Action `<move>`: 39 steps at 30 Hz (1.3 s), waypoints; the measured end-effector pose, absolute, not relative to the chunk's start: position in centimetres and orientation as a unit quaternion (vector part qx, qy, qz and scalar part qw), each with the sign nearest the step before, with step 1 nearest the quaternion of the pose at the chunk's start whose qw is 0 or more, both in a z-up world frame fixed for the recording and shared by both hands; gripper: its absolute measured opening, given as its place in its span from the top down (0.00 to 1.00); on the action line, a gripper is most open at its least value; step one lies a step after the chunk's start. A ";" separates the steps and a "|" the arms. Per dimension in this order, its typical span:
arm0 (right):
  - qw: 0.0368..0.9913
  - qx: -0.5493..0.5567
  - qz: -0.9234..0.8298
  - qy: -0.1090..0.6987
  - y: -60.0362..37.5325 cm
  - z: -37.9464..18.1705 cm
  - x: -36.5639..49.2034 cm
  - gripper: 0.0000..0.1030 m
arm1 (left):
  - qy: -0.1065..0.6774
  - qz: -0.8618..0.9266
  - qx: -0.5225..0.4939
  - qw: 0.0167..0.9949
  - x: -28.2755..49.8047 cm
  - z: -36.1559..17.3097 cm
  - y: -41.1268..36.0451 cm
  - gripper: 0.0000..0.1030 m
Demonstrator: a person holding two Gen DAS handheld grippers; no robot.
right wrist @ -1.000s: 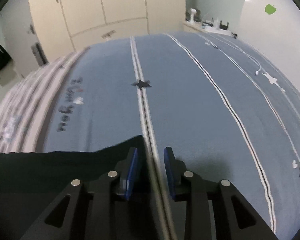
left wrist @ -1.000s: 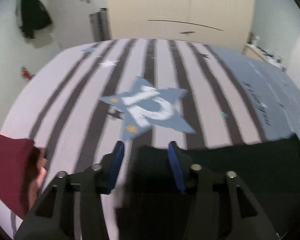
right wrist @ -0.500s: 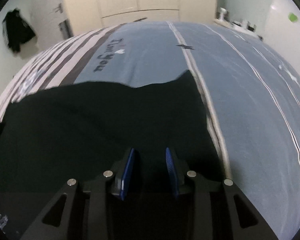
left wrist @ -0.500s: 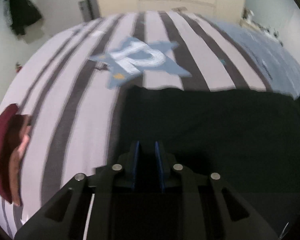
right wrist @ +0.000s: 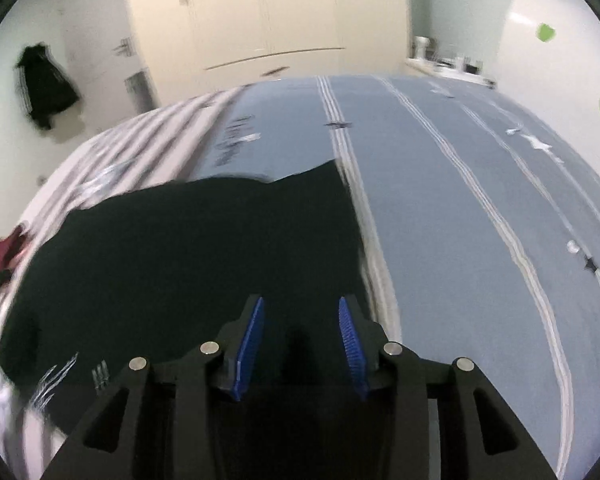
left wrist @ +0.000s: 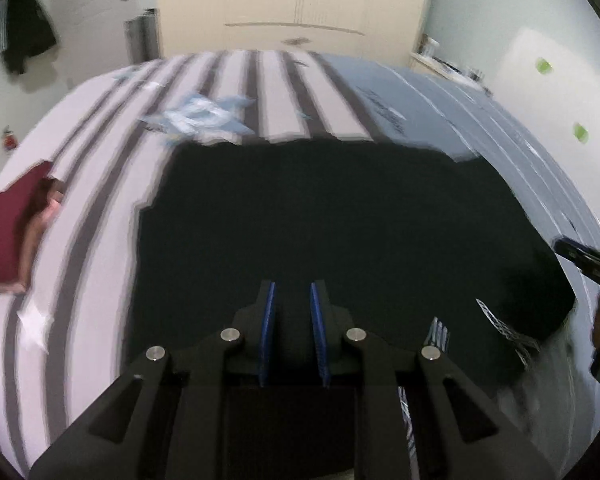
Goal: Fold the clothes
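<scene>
Your left gripper (left wrist: 292,300) points down over the black fabric garment (left wrist: 340,216), its blue ribbed pads (left wrist: 267,320) narrowed to a slim gap. The dark cloth fills the space between them, but the blur and the black-on-black leave it unclear whether the pads pinch a fold, so its grip cannot be told.

Your right gripper (right wrist: 302,316) stands spread, its blue pads (right wrist: 250,340) well apart; its jaws have just been opening. The black garment (right wrist: 188,256) lies under and between the pads, and neither pad presses on it. In the left wrist view the right gripper (left wrist: 580,256) shows at the far right edge, beside the garment's right side.

The garment lies spread flat across the bed, its far edge ragged against the bedcover. A white line print (left wrist: 504,328) shows on its near right part in the left wrist view, and at the lower left (right wrist: 56,380) in the right wrist view.

The bedcover under it has two halves: a white and dark-grey striped half (left wrist: 80,184) with a pale blue star patch (left wrist: 196,118), and a grey-blue half (right wrist: 440,200) crossed by thin white lines. A dark red cloth (left wrist: 4,236) lies on the striped half, well apart from the garment's left edge.

Beyond the bed stand a cream wardrobe (right wrist: 260,16) and a black jacket (right wrist: 44,84) hanging on the wall.
</scene>
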State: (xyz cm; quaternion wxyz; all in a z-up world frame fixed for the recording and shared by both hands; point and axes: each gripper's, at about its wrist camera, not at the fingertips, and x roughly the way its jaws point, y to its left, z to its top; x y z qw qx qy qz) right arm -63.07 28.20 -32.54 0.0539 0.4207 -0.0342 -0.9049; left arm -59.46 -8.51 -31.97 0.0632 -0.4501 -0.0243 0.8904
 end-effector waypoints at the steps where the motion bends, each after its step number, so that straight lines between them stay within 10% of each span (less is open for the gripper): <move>1: 0.067 0.423 -0.903 -0.029 26.9 -32.6 -62.3 0.64 | -0.033 0.888 -0.454 0.070 -58.5 -32.5 -7.5 0.85; 18: 0.008 0.467 -0.883 -0.039 27.3 -38.0 -56.8 0.68 | -0.038 0.873 -0.485 -0.023 -54.6 -37.1 -10.9 0.92; 22: -0.022 0.473 -0.879 -0.048 31.5 -38.2 -56.3 0.88 | -0.026 0.862 -0.502 -0.063 -54.2 -37.1 -13.4 0.92; 39: -0.019 0.485 -0.872 -0.063 32.4 -38.2 -56.9 0.88 | -0.020 0.840 -0.530 -0.115 -54.5 -37.8 -14.5 0.92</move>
